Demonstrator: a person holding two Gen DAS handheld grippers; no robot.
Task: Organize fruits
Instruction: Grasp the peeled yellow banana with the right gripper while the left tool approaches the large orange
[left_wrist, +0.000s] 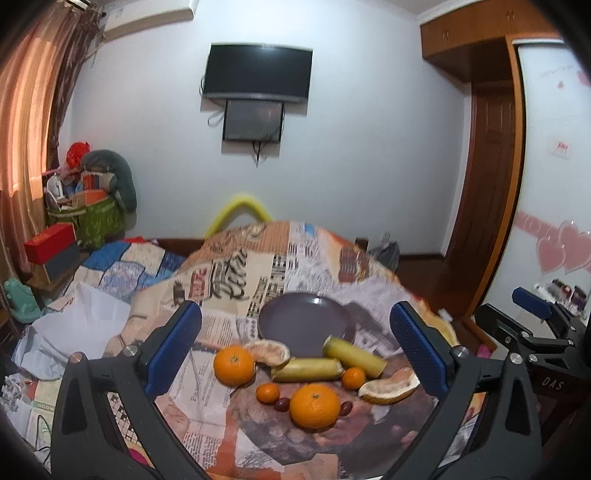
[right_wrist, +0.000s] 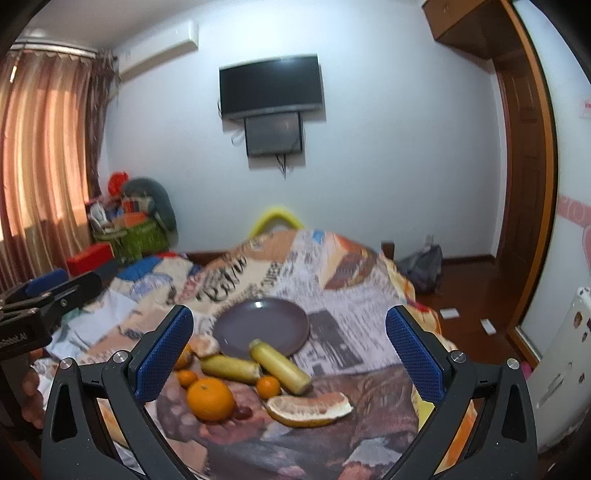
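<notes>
we hold the left gripper level over the printed cloth, its blue-padded jaws spread wide with nothing between them, aimed at the fruit. the right gripper sits the same way, jaws wide and empty; in the left wrist view it shows at 3 o'clock, just beside ours, and its own view shows the left one at 9 o'clock.

between the left jaws, the fruit lies in a loose cluster on the cloth. a large orange is nearest, at 6 o'clock of the group, with a dark grape at its 9 o'clock side and another at its 3 o'clock side. a small tangerine sits at 9 o'clock, a second tangerine near 2 o'clock. two bananas lie just beyond, one leaning on the plate's rim. a second large orange is at 10 o'clock, touching a pomelo wedge; another pomelo wedge lies at 3 o'clock.

the grey plate sits at 12 o'clock of the cluster; only one banana's end overlaps its near rim.
</notes>
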